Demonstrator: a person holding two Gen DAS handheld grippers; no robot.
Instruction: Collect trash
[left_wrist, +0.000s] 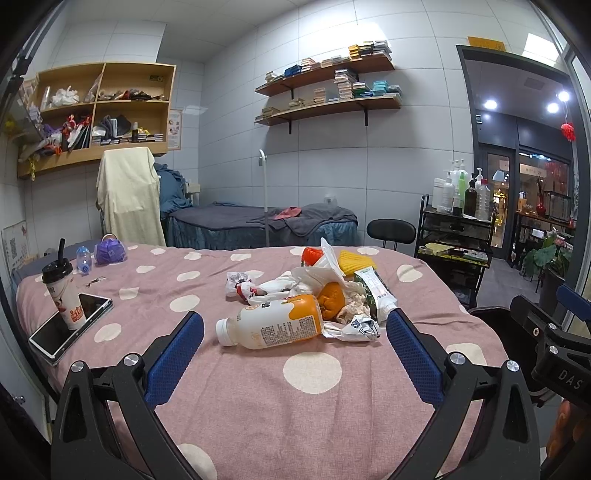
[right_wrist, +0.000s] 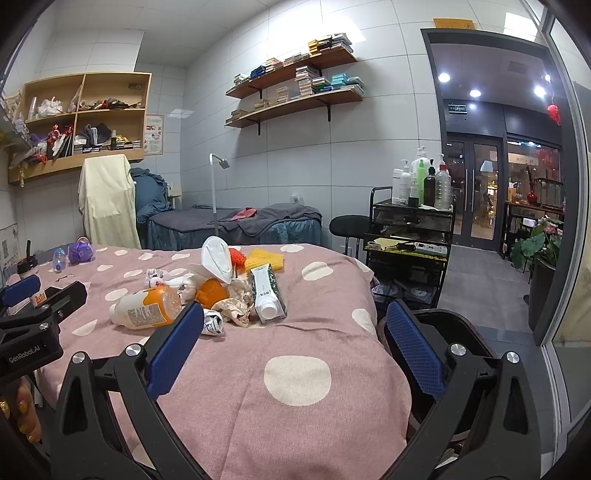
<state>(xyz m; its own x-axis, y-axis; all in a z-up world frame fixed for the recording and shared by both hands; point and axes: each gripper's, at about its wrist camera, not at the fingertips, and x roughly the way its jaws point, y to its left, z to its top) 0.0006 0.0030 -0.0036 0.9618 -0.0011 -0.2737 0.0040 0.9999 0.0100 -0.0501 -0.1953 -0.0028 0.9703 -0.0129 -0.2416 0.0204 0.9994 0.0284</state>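
Observation:
A heap of trash lies mid-bed on the pink polka-dot cover (left_wrist: 258, 387). It holds a white and orange plastic bottle (left_wrist: 273, 323) on its side, a green and white carton (left_wrist: 375, 290), crumpled wrappers (left_wrist: 360, 326), an orange peel (left_wrist: 330, 299) and a white plastic bag (left_wrist: 314, 277). My left gripper (left_wrist: 295, 332) is open just short of the bottle, with nothing between its blue pads. The right gripper (right_wrist: 293, 326) is open too, nearer the bed's right edge; the carton (right_wrist: 267, 295) and bottle (right_wrist: 147, 306) lie ahead and to its left.
A milk tea cup (left_wrist: 61, 291) stands on a phone (left_wrist: 70, 325) at the left of the bed, with a small bottle (left_wrist: 83, 260) and a purple bag (left_wrist: 109, 251) behind. A black cart (right_wrist: 410, 236) with bottles, a stool (right_wrist: 349, 225) and a doorway lie to the right.

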